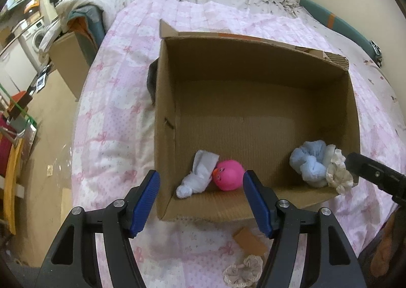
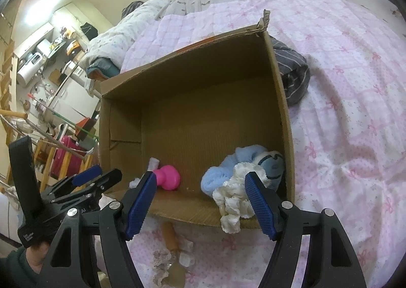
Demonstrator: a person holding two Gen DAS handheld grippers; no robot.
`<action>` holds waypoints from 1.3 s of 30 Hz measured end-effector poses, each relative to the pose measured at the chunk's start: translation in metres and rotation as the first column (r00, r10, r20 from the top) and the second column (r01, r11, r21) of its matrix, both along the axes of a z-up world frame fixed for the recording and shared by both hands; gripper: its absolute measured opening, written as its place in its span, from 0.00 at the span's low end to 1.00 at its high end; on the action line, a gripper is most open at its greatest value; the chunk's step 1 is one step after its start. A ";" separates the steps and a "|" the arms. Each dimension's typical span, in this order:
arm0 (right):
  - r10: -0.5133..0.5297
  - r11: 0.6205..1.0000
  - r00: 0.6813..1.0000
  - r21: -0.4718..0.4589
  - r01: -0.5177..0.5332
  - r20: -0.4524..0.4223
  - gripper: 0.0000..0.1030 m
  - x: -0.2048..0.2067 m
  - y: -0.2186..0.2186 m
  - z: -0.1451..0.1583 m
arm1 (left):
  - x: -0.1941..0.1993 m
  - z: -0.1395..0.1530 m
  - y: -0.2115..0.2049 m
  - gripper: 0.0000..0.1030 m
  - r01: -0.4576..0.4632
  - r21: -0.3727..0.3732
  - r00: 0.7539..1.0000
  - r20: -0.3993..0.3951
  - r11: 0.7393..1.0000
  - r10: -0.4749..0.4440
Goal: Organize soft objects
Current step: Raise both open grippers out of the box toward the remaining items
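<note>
Right gripper, jaws parted wide, nothing clamped: cream frilly scrunchie draped over near box wall, against blue plush. Left gripper likewise open, empty.

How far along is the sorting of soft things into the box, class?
Done: the pink ball, white cloth and blue plush lie in the cardboard box.
In hand: the cream scrunchie drapes over the box's near rim between the open right gripper; the left gripper is empty.
Left: a lace scrunchie on the bedspread, a striped garment beside the box.
</note>
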State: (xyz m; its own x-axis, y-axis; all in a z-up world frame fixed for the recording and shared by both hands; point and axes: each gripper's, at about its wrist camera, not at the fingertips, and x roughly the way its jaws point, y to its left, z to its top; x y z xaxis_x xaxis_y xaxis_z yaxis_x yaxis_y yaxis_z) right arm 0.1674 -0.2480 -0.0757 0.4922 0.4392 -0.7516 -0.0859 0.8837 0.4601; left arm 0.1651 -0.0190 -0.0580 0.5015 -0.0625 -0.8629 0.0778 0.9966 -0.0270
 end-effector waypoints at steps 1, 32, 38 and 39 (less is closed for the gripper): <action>-0.002 1.000 1.000 -0.001 0.002 0.001 0.74 -0.001 0.000 0.001 | -0.001 0.000 0.002 0.63 -0.008 -0.005 1.000 -0.005 1.000 0.008; 0.003 1.000 1.000 -0.020 -0.003 0.015 0.74 -0.066 -0.002 0.017 | -0.073 0.009 0.017 0.63 -0.055 -0.016 0.998 -0.036 0.998 0.054; 0.034 0.999 0.999 -0.040 -0.035 -0.040 0.74 -0.071 0.003 0.007 | -0.079 0.005 0.019 0.63 -0.084 0.012 0.995 -0.045 0.996 0.085; 0.043 0.998 0.998 -0.046 -0.046 -0.055 0.74 -0.072 0.005 0.004 | -0.079 0.004 0.020 0.63 -0.086 0.016 0.995 -0.047 0.996 0.087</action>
